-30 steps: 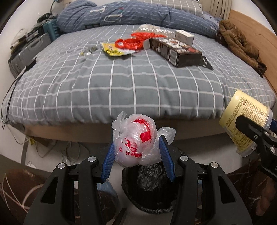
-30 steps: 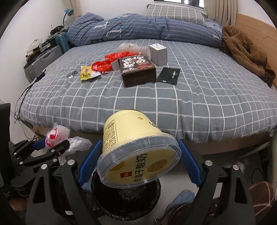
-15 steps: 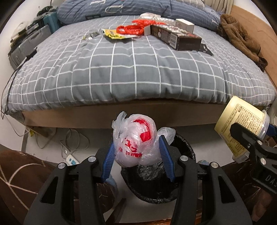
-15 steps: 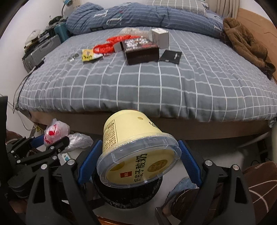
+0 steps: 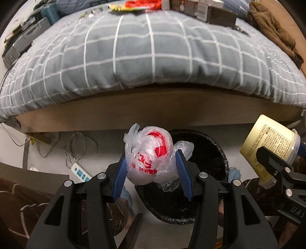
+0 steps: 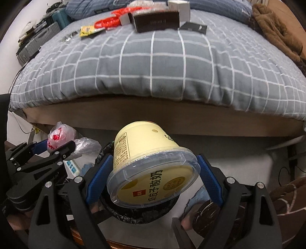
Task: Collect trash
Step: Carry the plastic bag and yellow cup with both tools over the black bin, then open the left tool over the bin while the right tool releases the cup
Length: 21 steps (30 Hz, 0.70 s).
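My left gripper point(image 5: 151, 168) is shut on a crumpled white plastic bag with red print point(image 5: 151, 157), held above the left rim of a black-lined trash bin point(image 5: 206, 157) on the floor. My right gripper point(image 6: 153, 172) is shut on a pale yellow yogurt tub with a clear lid point(image 6: 149, 164), tilted, over the same bin point(image 6: 133, 214). The tub also shows at the right in the left wrist view point(image 5: 267, 145), and the bag at the left in the right wrist view point(image 6: 57, 136).
A bed with a grey checked cover point(image 5: 153, 57) rises just behind the bin. On it lie a dark box point(image 6: 156, 21), red plastic point(image 6: 109, 17), a yellow wrapper point(image 6: 88, 30) and a brown garment point(image 6: 277, 28). A power strip point(image 5: 80, 172) and cables lie on the floor.
Both grippers have dropped lower and tilted down toward the bin, still holding the bag and the tub. The bed has risen in view and the bin shows more.
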Motion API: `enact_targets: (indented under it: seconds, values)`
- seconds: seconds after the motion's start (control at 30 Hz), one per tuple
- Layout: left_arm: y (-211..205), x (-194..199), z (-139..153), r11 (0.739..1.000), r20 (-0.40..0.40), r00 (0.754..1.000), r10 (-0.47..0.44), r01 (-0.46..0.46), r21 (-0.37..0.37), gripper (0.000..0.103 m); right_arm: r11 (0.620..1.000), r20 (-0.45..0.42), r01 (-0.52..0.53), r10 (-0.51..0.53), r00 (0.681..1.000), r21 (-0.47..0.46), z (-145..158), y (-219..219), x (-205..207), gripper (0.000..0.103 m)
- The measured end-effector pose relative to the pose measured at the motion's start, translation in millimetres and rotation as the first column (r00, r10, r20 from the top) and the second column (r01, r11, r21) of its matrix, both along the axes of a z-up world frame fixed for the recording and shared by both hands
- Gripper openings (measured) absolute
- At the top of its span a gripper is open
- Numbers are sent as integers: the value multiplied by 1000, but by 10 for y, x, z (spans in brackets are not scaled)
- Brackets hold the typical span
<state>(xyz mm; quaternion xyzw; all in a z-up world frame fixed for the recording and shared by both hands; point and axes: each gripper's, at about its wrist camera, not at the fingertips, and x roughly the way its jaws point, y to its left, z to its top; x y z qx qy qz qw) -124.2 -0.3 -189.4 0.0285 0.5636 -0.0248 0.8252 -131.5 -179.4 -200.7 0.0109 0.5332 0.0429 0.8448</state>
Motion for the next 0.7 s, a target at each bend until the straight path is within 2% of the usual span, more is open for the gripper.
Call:
enact_targets:
  seconds: [0.27, 0.7]
  values:
    - [225, 38, -249, 999, -54, 998, 45, -46, -9, 48, 999, -70, -31, 31, 997, -5, -279, 116, 113, 84]
    - [595, -67, -421, 993, -99, 988, 119, -121, -9, 48, 994, -122, -107, 107, 987, 7, -458, 431, 206, 85]
